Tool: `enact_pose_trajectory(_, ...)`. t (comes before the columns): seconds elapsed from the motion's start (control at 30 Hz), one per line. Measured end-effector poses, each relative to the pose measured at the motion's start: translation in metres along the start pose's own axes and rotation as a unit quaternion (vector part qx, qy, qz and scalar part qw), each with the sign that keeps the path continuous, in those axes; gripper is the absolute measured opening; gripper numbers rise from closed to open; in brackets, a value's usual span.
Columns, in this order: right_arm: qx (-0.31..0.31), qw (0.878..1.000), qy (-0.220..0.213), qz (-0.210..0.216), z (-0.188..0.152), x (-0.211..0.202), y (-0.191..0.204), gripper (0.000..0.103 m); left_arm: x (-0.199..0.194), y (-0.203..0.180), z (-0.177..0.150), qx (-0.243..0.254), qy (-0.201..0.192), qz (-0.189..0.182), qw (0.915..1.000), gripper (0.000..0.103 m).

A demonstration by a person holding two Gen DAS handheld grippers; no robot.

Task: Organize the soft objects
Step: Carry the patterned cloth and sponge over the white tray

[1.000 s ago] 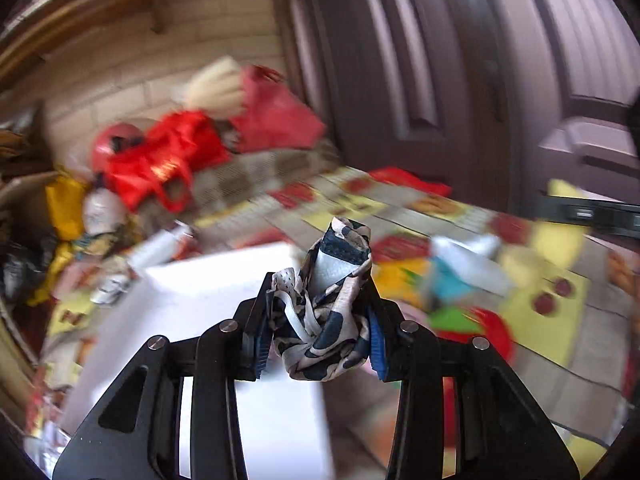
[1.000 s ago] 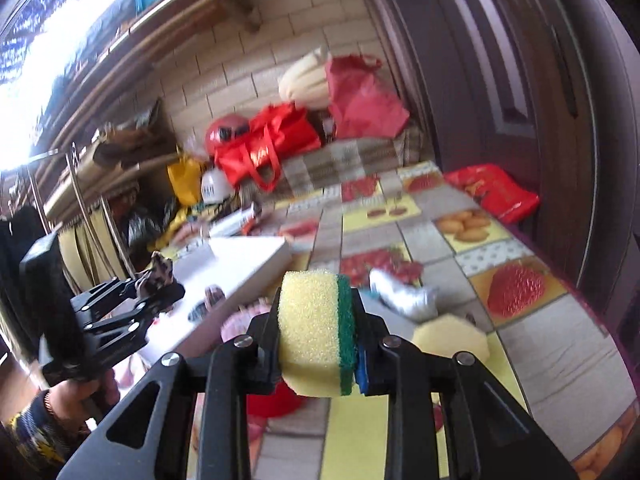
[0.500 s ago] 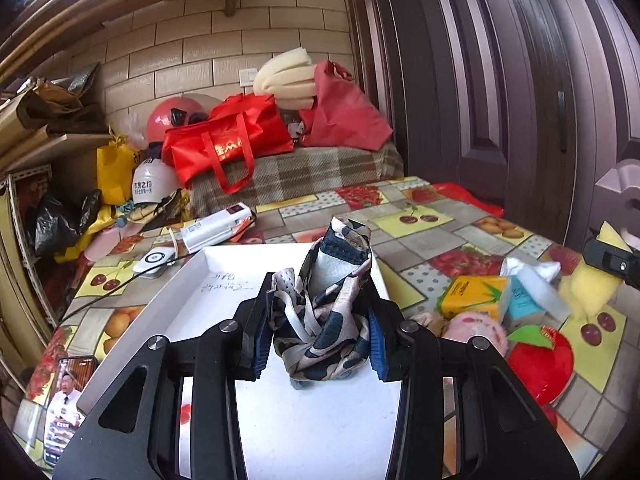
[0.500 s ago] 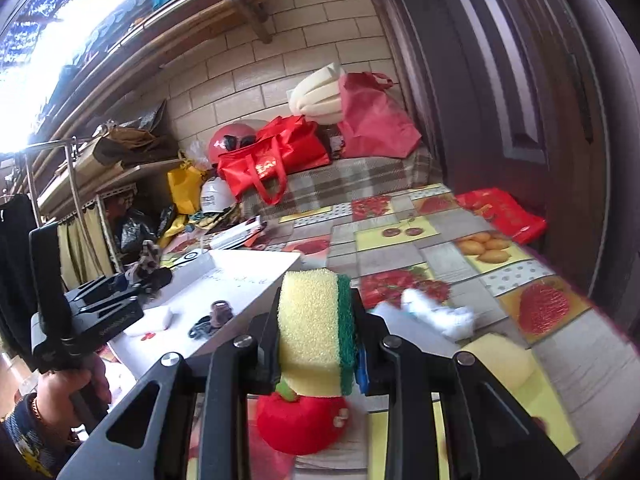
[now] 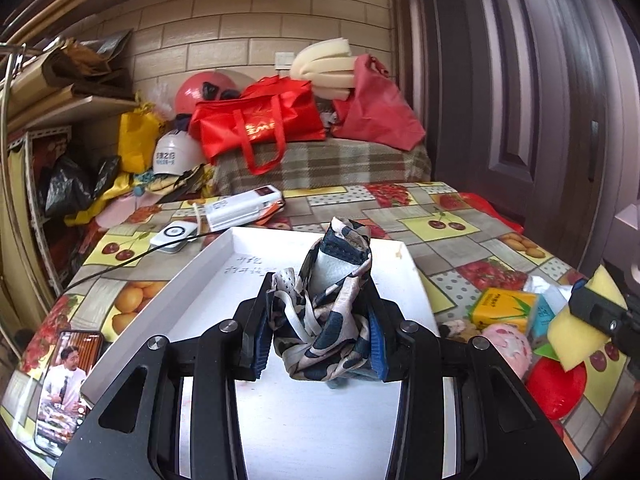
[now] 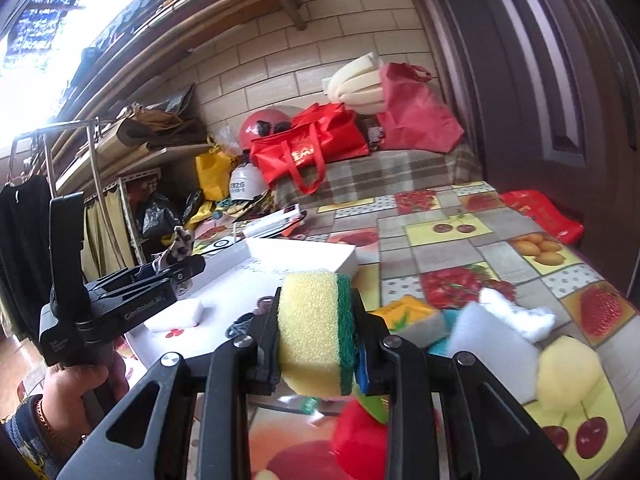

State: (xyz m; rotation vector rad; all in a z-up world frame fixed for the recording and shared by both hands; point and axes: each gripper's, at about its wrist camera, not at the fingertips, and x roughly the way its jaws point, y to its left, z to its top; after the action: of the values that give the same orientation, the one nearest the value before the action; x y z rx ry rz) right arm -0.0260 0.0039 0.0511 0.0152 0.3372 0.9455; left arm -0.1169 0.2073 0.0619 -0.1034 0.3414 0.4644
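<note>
Both claws had swung over the shallow white tray; left claw clamped a crumpled patterned scarf, right claw pinched a yellow-green sponge; next, probably lowering and releasing inside the tray.

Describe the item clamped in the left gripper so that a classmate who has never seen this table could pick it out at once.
Find the white tray on the fruit-patterned tablecloth. Above it the left gripper is shut on a crumpled scarf. It is patterned navy, cream and grey cloth, unlike the yellow and green sponge in the right gripper.
</note>
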Motion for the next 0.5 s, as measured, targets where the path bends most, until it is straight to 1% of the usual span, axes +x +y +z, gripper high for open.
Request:
enact_pose_trajectory(0.23,-0.017,0.999,0.024,0.02,-0.001,0.033,0.024,0.027,0.007,0.026,0.001,-0.036,0.001,0.022,0.9991,0.039)
enact_pose_trajectory(0.37,-0.028,0.998,0.041,0.036,-0.001,0.052,0.038,0.027,0.016,0.051,0.0,-0.073,0.017,0.032,0.9967,0.039)
enact_pose_trajectory(0.5,-0.038,0.996,0.058,0.055,-0.003,0.067,0.053,0.027,0.027,0.07,0.003,-0.091,0.025,0.043,0.9946,0.039)
